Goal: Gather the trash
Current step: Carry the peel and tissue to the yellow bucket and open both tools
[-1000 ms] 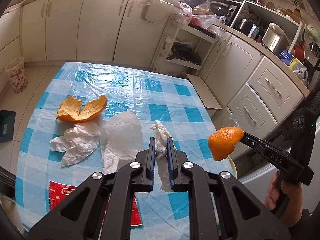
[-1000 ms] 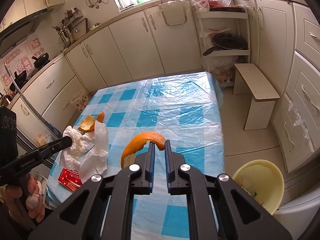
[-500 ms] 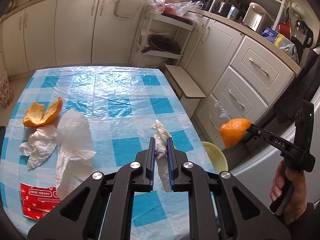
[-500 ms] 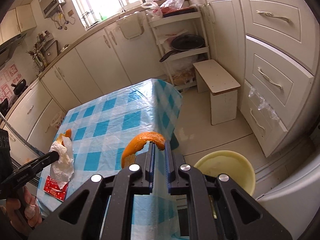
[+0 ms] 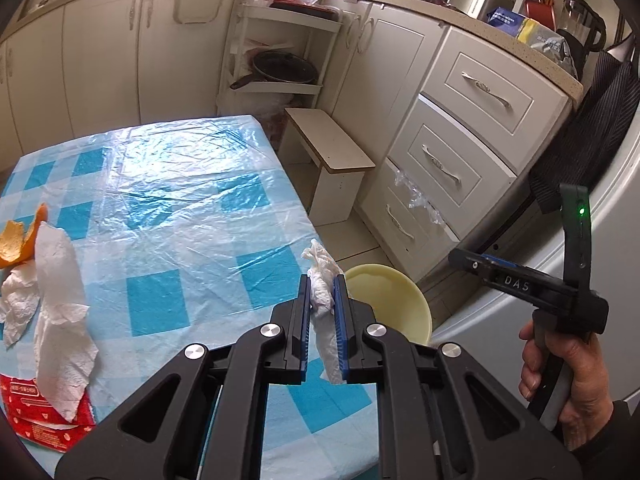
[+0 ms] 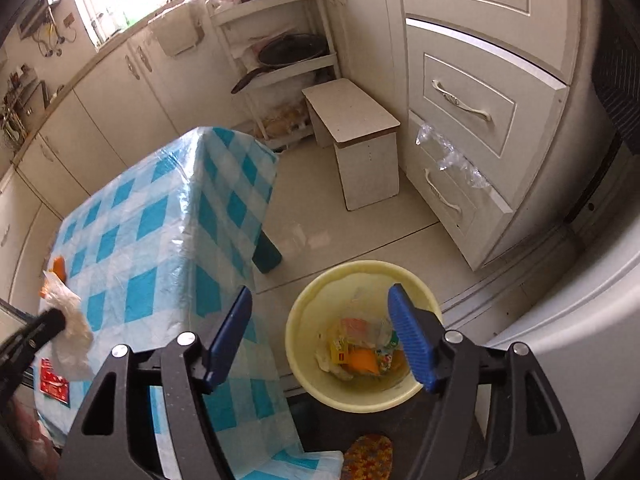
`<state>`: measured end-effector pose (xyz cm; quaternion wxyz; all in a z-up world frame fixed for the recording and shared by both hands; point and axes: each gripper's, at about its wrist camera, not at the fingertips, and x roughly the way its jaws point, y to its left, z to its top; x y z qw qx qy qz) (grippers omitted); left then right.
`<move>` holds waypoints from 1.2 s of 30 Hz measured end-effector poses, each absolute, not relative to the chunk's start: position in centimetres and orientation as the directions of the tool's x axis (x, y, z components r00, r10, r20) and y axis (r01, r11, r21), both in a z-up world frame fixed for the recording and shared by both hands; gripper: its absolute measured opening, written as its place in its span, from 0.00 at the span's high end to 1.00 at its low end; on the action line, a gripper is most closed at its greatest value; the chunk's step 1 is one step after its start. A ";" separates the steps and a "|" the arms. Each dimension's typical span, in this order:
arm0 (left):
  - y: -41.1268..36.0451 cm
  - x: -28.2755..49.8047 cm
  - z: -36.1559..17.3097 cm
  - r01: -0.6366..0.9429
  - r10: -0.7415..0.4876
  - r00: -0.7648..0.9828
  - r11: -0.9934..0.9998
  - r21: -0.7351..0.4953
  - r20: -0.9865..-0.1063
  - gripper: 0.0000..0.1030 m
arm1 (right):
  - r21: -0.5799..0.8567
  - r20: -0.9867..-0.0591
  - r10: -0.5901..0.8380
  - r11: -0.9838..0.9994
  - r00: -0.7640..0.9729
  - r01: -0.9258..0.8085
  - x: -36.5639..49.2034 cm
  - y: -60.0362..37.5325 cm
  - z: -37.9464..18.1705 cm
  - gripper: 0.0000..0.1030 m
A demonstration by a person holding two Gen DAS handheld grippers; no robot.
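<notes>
My left gripper (image 5: 322,280) is shut on a crumpled white tissue (image 5: 320,258), held above the right edge of the checked table (image 5: 180,200). The pale yellow bin (image 5: 392,300) stands on the floor just beyond it. In the right wrist view my right gripper (image 6: 320,292) hangs over the bin (image 6: 296,320), its jaws opening with nothing between them. An orange peel piece (image 6: 362,360) lies in the bin among other scraps. On the table remain an orange peel (image 5: 20,240), white paper tissues (image 5: 60,300) and a red wrapper (image 5: 36,416).
A low white stool (image 5: 332,148) stands on the floor between the table and the drawer unit (image 5: 452,168). Behind it is a shelf rack with a pan (image 5: 280,68). A white appliance (image 6: 580,340) curves close to the bin on the right.
The right gripper swung from beside the table to over the bin and opened; its orange peel now lies in the bin. The left gripper carried the tissue rightward to the table's edge.
</notes>
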<state>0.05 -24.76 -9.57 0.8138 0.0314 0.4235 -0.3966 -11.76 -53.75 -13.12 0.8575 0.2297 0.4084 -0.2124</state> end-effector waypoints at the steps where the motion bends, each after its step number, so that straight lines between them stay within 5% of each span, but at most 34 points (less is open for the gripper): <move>1: -25.3 -0.2 -9.7 0.676 -0.621 0.317 0.678 -0.288 -0.717 0.90 | 0.237 -0.781 -0.185 0.796 0.596 0.557 -12.1 -54.0 -12.7 0.32; 12: -38.1 -3.4 -14.1 0.690 -0.642 0.178 0.622 -0.370 -0.746 0.89 | 0.331 -0.502 -0.358 0.762 0.788 0.557 -16.0 -54.5 -6.0 0.26; 16: -40.7 -3.4 -17.9 0.604 -0.567 0.161 0.704 -0.374 -0.807 0.55 | 0.344 -0.470 -0.364 0.763 0.804 0.547 -16.3 -54.8 -5.4 0.26; 36: -28.5 -6.1 -10.3 0.502 -0.570 0.411 0.793 -0.346 -0.711 0.25 | 0.442 -0.417 -0.293 0.762 0.860 0.474 -15.2 -53.5 -3.6 0.20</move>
